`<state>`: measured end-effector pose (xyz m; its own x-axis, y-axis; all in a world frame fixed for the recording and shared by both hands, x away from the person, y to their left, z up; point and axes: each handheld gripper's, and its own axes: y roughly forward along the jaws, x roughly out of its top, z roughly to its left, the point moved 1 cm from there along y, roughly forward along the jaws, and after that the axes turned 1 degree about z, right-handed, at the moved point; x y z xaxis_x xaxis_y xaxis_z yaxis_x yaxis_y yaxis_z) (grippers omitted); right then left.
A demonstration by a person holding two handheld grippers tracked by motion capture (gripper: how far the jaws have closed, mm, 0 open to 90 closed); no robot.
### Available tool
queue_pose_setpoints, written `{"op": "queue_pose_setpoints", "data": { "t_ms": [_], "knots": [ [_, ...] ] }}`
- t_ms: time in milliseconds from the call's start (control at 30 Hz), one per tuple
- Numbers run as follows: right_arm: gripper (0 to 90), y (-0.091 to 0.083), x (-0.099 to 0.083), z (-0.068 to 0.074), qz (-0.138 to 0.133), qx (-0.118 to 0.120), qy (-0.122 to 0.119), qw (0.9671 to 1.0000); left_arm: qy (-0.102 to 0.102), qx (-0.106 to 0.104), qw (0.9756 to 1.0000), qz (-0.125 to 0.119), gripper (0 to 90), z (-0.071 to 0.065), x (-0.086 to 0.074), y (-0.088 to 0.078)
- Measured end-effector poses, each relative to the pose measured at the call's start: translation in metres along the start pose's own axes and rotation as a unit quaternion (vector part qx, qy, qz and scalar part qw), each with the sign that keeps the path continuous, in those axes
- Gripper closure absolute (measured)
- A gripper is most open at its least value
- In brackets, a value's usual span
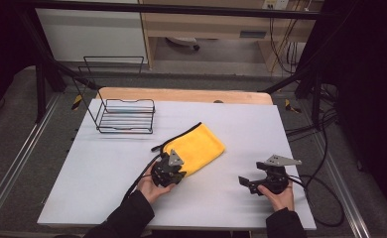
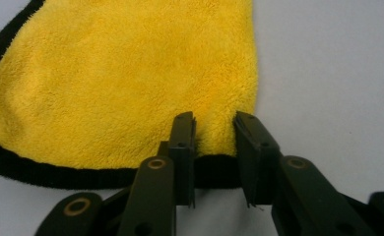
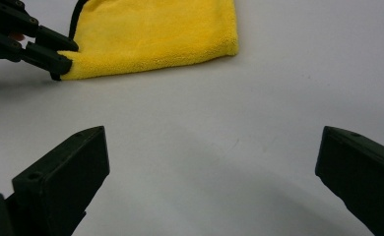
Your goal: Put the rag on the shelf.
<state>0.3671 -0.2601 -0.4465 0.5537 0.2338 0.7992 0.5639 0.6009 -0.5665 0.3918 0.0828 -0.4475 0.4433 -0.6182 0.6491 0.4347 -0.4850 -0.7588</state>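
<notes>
One yellow cloth point(image 1: 196, 148) lying flat mid-bench point(image 1: 112, 168). Left tongs point(image 2: 214, 135) pinching its black-trimmed near corner. Right tongs point(image 3: 212, 162) gaping wide over bare bench, well apart from cloth. Wire rack point(image 1: 126, 116) sitting far left, holding nothing.

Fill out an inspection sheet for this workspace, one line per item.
Surface: white table top, flat, wooden edge at the far side.
Job's things: folded yellow cloth with black trim, lying flat mid-table.
Clutter: empty black wire rack at the far left.
Grippers: left gripper pinches the cloth's near corner; right gripper open, resting apart on the table.
Cables: a black cable loops off the right edge; another trails from the left gripper.
Surroundings: dark frame bars, grey floor, wooden furniture behind.
</notes>
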Motion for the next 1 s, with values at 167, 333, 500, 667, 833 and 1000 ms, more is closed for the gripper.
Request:
{"op": "queue_pose_setpoints", "data": {
  "t_ms": [167,333,500,667,833,1000],
  "knots": [
    [0.5,0.000,0.000,0.000,0.001,0.001,0.000,1.0000,-0.013,-0.014,0.9998,0.008,80.6,0.002,0.003,-0.001],
    [0.5,0.000,0.000,0.000,0.001,0.001,-0.001,1.0000,-0.026,-0.035,0.9990,-0.006,82.7,0.004,0.004,-0.009],
    [0.5,0.001,0.000,0.000,0.001,0.003,0.001,1.0000,-0.020,-0.056,0.9981,-0.017,83.1,-0.004,0.008,-0.019],
    [0.5,0.000,0.000,0.000,0.002,0.005,0.001,1.0000,-0.005,-0.075,0.9971,-0.012,83.2,-0.020,0.009,-0.023],
    [0.5,0.000,0.000,0.000,0.002,0.006,0.002,1.0000,0.001,-0.106,0.9942,-0.014,83.2,-0.037,0.011,-0.029],
    [0.5,0.000,0.000,0.000,0.002,0.006,0.002,1.0000,-0.001,-0.121,0.9925,-0.017,82.9,-0.052,0.012,-0.029]
  ]
}}
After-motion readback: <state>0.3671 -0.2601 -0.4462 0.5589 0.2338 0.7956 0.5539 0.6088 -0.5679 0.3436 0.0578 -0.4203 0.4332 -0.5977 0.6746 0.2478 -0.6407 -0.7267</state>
